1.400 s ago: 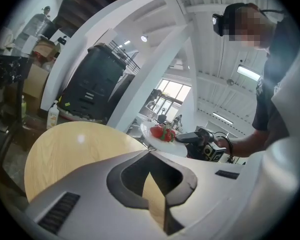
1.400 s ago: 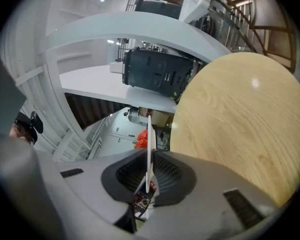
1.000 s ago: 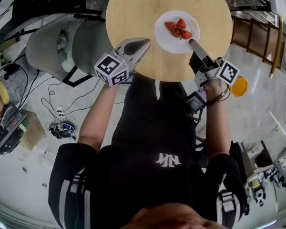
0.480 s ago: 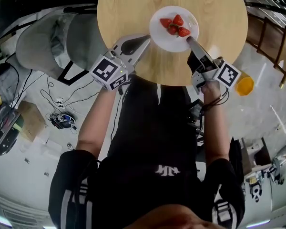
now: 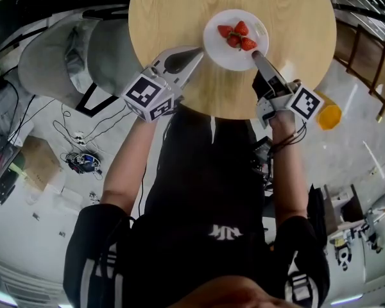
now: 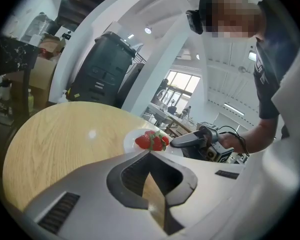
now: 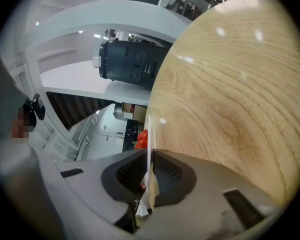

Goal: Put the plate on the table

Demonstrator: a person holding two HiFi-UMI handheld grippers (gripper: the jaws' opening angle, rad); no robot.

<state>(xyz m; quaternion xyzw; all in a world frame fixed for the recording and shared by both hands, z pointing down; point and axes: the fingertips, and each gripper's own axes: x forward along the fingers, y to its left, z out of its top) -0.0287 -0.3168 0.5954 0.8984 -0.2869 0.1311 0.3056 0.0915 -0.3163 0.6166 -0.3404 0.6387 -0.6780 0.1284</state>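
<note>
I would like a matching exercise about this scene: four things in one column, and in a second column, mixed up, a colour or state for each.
1. strawberries
2. right gripper
3. table
4. plate

a. white, under the fruit
b. round, light wood
c. red
d. jaws shut on a thin white rim

Pairs: 1-c, 2-d, 3-b, 4-a

No word or number can be read anywhere. Below the tabletop (image 5: pixel 173 18), the person's black shirt (image 5: pixel 199 172) carries a white stylised emblem (image 5: pixel 222 231) whose letters stay unclear. At the tabletop's near edge, the left gripper (image 5: pixel 197 52) and the right gripper (image 5: pixel 255 54) each bear a cube of black-and-white square markers, without lettering.
</note>
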